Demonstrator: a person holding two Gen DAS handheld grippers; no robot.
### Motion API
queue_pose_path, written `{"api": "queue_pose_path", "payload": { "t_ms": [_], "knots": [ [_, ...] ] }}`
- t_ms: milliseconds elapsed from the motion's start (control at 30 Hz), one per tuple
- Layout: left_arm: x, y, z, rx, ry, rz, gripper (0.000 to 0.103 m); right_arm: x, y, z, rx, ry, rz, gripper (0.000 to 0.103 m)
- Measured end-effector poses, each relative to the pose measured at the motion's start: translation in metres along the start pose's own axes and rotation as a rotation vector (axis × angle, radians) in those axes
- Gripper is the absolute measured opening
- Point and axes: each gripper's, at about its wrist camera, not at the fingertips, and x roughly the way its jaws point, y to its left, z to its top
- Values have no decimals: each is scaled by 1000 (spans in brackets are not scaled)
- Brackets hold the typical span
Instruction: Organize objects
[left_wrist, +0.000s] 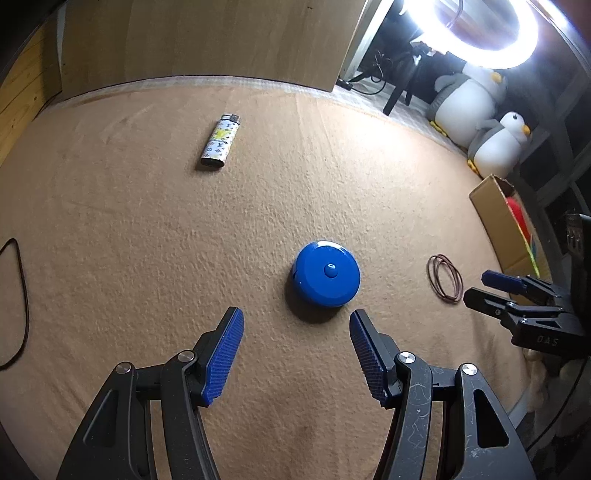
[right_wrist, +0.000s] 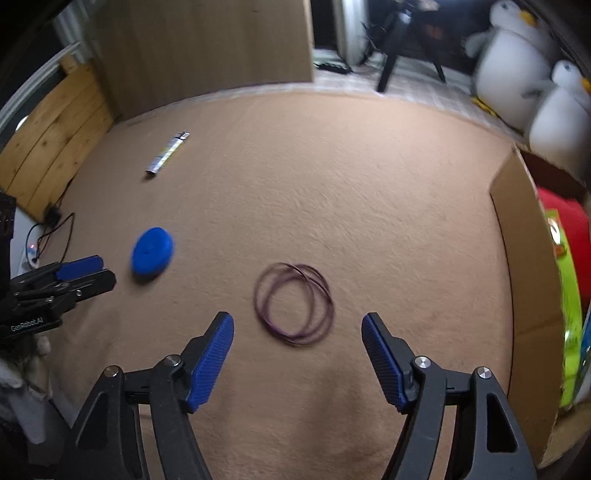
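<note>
On the tan felt mat (left_wrist: 147, 240), I have my left gripper (left_wrist: 295, 325) spread wide, lined up just short of the round blue plastic tape-measure case (left_wrist: 327, 273). My right gripper (right_wrist: 297, 328), also spread and empty, brackets the thin maroon rubber-band loops (right_wrist: 293, 302). The open cardboard box (right_wrist: 524, 266) at right is likely the destination. The patterned lighter (left_wrist: 219, 142) lies well apart.

Round blue tape measure (left_wrist: 327, 274), patterned lighter (left_wrist: 220, 141), purple bands (right_wrist: 294, 303) lie flat, apart.
</note>
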Motion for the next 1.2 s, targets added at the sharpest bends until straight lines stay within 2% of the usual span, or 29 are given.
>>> {"api": "queue_pose_path", "payload": {
  "t_ms": [233, 600, 733, 867, 967, 1133, 1200],
  "knots": [
    [16, -9, 3, 47, 28, 24, 64, 12, -12, -4, 34, 47, -4, 68],
    [27, -17, 12, 83, 32, 57, 67, 28, 19, 6, -43, 52, -46, 69],
    [32, -23, 19, 113, 30, 67, 68, 30, 29, 2, -96, 63, -90, 70],
    [38, -31, 23, 151, 32, 88, 68, 28, 28, 1, -127, 69, -103, 64],
    [40, -32, 27, 165, 32, 96, 68, 26, 26, 0, -133, 69, -108, 56],
    [44, -37, 30, 197, 30, 126, 68, 23, 18, 2, -124, 60, -109, 34],
    [44, -37, 29, 209, 25, 135, 68, 22, 15, 2, -120, 59, -109, 30]
  ]
}}
